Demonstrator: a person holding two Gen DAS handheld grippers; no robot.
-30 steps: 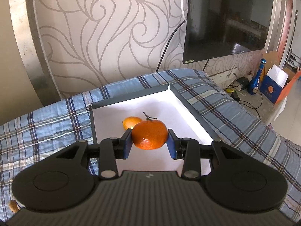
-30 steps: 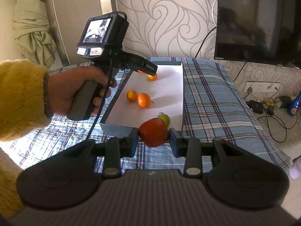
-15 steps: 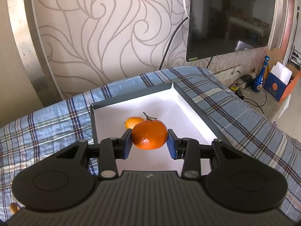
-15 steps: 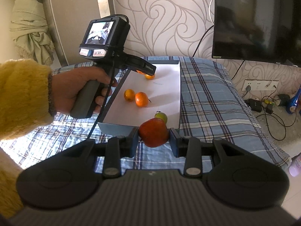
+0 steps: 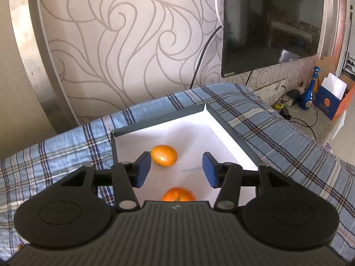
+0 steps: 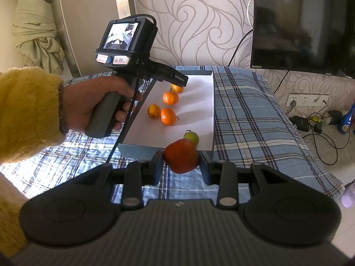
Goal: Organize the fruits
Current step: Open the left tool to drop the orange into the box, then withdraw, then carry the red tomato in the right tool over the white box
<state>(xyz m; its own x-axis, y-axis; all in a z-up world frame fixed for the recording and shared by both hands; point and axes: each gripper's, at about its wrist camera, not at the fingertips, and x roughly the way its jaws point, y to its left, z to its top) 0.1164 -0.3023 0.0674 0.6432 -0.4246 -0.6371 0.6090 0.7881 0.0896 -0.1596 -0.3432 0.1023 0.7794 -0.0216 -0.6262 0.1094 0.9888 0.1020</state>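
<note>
Right claw [image 6: 180,163] pinching red apple [image 6: 181,155] across its middle, just short of the tray [image 6: 142,150] near edge. Left claw [image 5: 176,169] spread, empty, above the tray; dropped tangerine [image 5: 178,194] blurred below it, another tangerine [image 5: 164,155] just beyond. Tray sits on the plaid bed [image 6: 248,119]. Apple looks firm, smooth, likely slippery: grip at widest girth. Tangerines soft-skinned, light; squeeze gently.

A dark television [image 5: 270,22] hangs on swirl-patterned wallpaper [image 5: 133,44] above a blue plaid bedspread [image 6: 244,122].
</note>
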